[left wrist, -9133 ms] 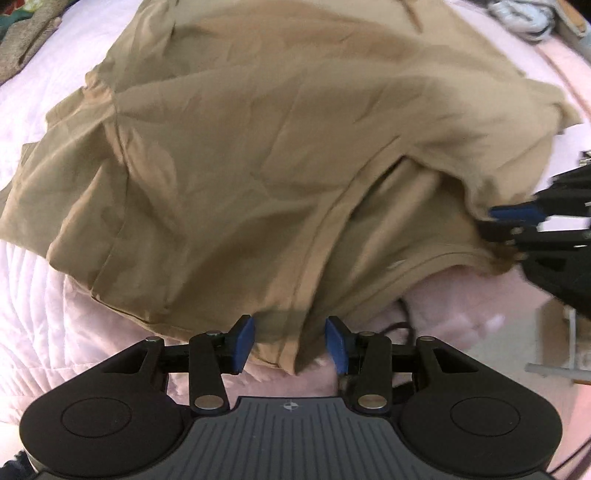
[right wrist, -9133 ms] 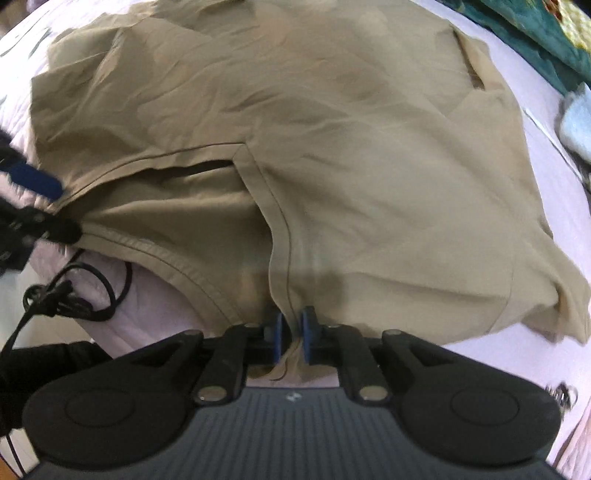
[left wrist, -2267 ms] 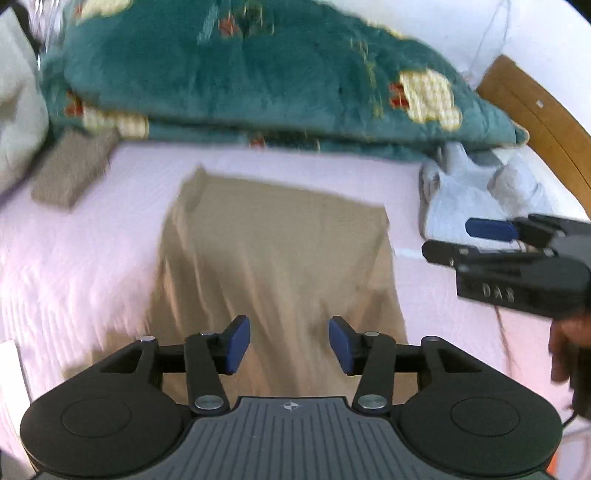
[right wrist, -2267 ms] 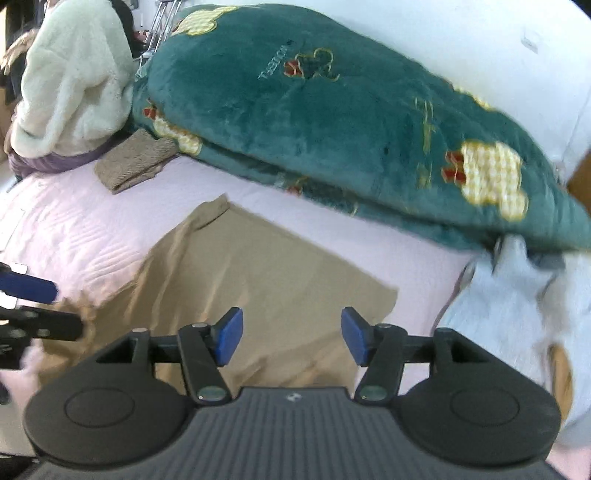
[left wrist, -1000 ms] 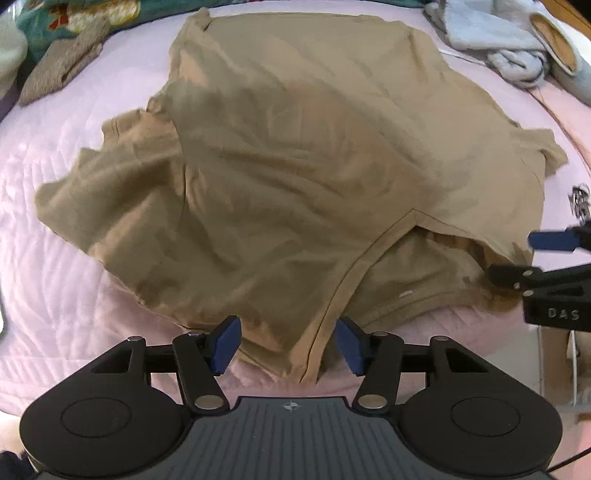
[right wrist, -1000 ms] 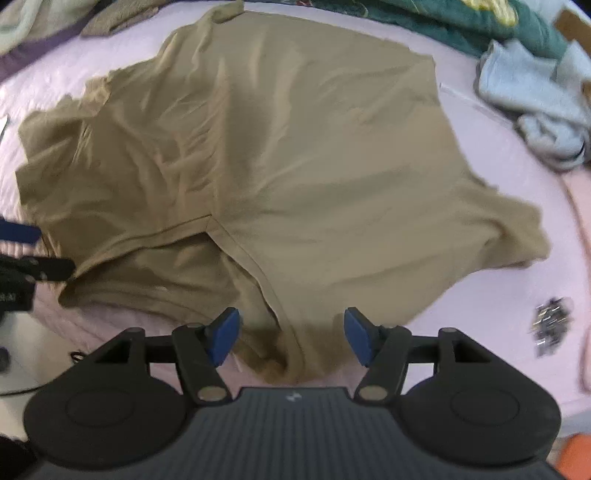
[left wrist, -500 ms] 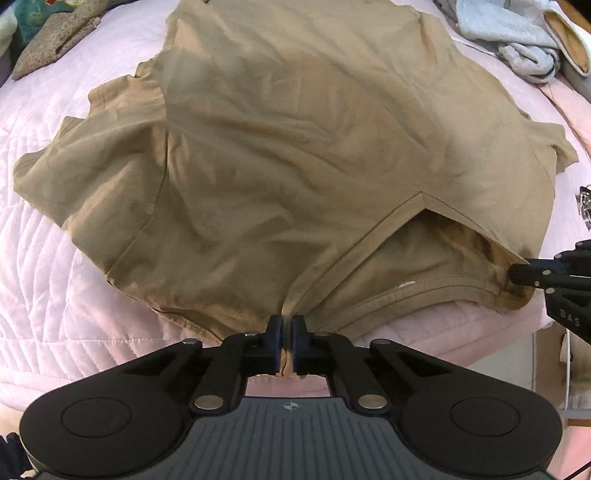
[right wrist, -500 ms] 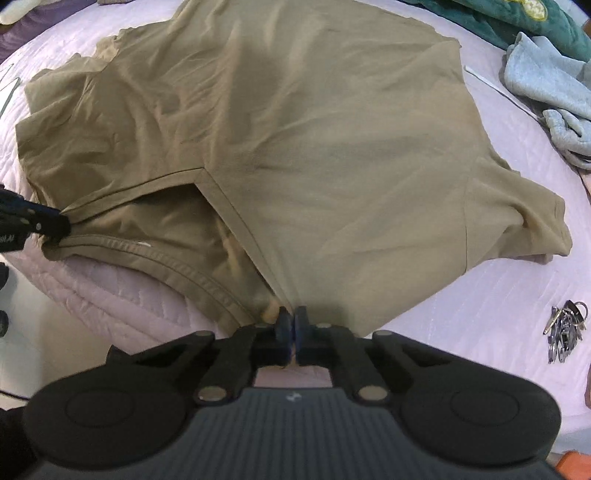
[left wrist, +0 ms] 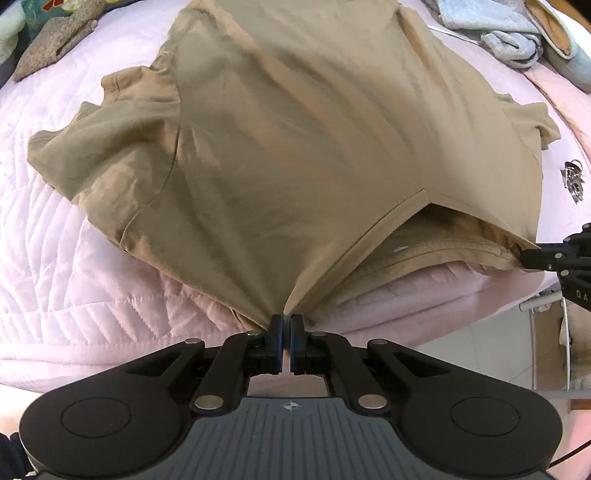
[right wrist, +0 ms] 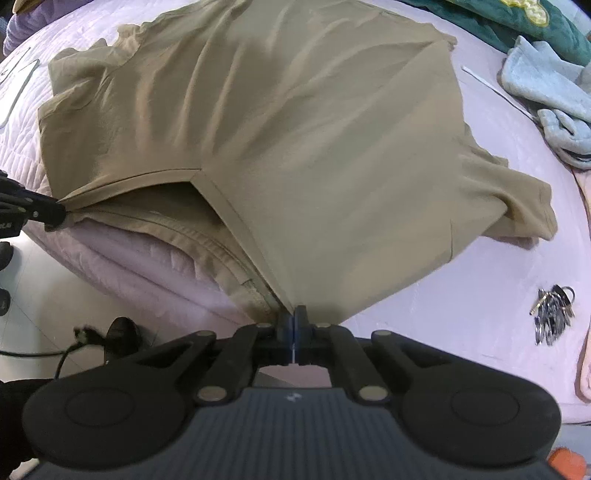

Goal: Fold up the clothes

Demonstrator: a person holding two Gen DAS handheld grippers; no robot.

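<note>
Closest in, both grippers are clamped down on the near edge of the tan t-shirt [left wrist: 314, 147]. The left gripper [left wrist: 286, 325] has its blue pads pinched tight on a bunched corner of the hem, and the fabric fans out from that pinch. Same deal with the right gripper [right wrist: 293, 325]: pads squeezed together on its own corner of the hem, cloth pulled taut away from it. In each wrist view you can spot the other gripper's black tip biting the shirt off to the side, so the two grips sit well apart along that near edge.

Between them the top layer is lifted a bit, and you can see the lower layer's stitched hem sagging over the edge of the pink quilted bed [left wrist: 74, 280].

Going further out, the shirt spreads across the quilt, wrinkly, one sleeve flopped out left and the other right. A bunch of keys [right wrist: 552, 317] lies on the quilt right of the shirt, not touching it. Far right there's a heap of grey clothes [right wrist: 550, 92], and behind that a dark green blanket [right wrist: 517, 22]. Far left, a brownish knit piece [left wrist: 55, 44].
</note>
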